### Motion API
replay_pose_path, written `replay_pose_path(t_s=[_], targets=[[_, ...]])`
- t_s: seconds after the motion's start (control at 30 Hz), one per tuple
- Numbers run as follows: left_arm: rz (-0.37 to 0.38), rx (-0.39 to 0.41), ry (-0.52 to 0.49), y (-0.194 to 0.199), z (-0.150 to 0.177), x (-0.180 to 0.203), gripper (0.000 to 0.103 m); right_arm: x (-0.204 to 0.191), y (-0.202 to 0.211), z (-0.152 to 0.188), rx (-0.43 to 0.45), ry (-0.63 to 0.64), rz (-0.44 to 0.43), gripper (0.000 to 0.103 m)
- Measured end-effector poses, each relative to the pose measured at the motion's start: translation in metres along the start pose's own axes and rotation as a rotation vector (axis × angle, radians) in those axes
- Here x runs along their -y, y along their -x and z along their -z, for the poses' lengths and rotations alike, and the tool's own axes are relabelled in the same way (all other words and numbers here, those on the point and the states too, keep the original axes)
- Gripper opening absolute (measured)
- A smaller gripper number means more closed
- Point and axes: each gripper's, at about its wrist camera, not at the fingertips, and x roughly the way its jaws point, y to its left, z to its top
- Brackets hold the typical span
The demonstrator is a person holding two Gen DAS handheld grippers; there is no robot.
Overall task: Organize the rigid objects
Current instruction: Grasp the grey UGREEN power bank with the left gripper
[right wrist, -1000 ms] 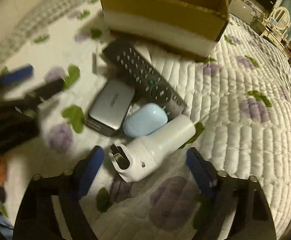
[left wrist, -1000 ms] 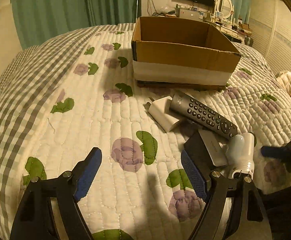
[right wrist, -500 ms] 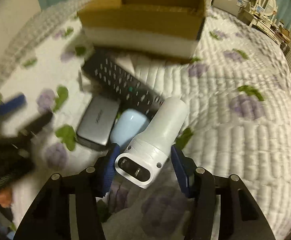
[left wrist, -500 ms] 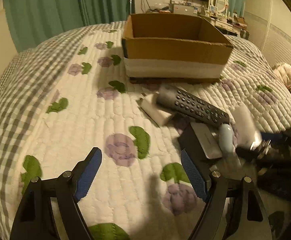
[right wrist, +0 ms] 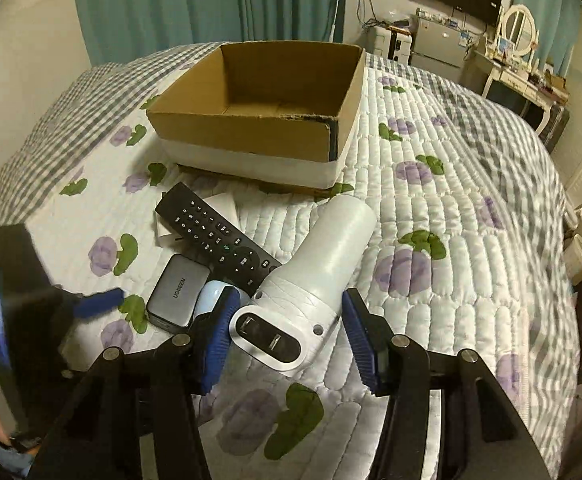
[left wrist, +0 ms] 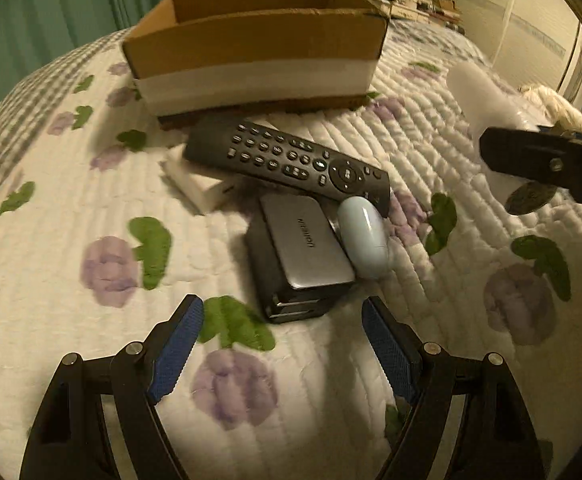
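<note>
Two tools work over the quilted bed. Nearest, the right tool clamps the plug end of a white cylindrical device, lifted off the quilt, apparently for carrying to the box. The left tool hangs wide and empty just short of the grey UGREEN charger, likely its next pick. Touching that lie a pale blue case and a black remote propped on a white adapter. Beyond sits the open cardboard box, seemingly empty.
</note>
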Motion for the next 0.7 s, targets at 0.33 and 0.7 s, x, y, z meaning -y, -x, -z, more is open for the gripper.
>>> replay_pose_path(t_s=[0.33,0.7], targets=[[-0.049,0.012,-0.04,-0.024,-0.021,0.01,0.052,0.015,-0.014,0.003,-0.025,-0.048,-0.065,0.053],[-0.014,0.112,0.006,0.038,-0.017,-0.011,0.042,0.007,0.012,-0.003,0.042,-0.021,-0.026,0.053]])
